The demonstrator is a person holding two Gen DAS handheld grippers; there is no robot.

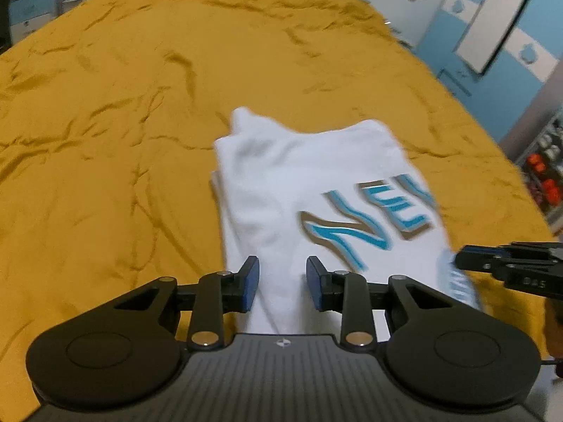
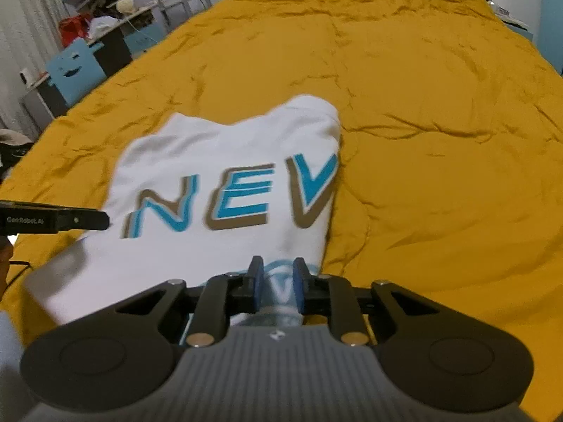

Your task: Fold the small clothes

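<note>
White shirt [image 1: 316, 190] with blue-and-tan lettering "NEV" lies partly folded on a bed covered by a wrinkled mustard-yellow bedspread [image 1: 123, 105]; it sits toward the near edge, roughly mid-width, with bare bedspread all round its far side. Shirt edges are blurred in both views. Left hand-held gripper [image 1: 282, 281] is low over the shirt's near hem, its blue pads [image 1: 250, 283] standing apart with white cloth showing in the gap; whether the cloth is actually pinched, cannot tell. Right hand-held gripper [image 2: 274, 286] has its pads drawn close together on a bunched piece of the shirt's near edge, pale blue print showing between them. From the right wrist view, the left hand-held gripper's black finger reaches in from the left, its tip just at the shirt's left margin beside the "N". Beyond the bed: a blue child's chair [image 2: 75, 70] with a smiling face, and cluttered shelving [image 2: 105, 10] behind it.
</note>
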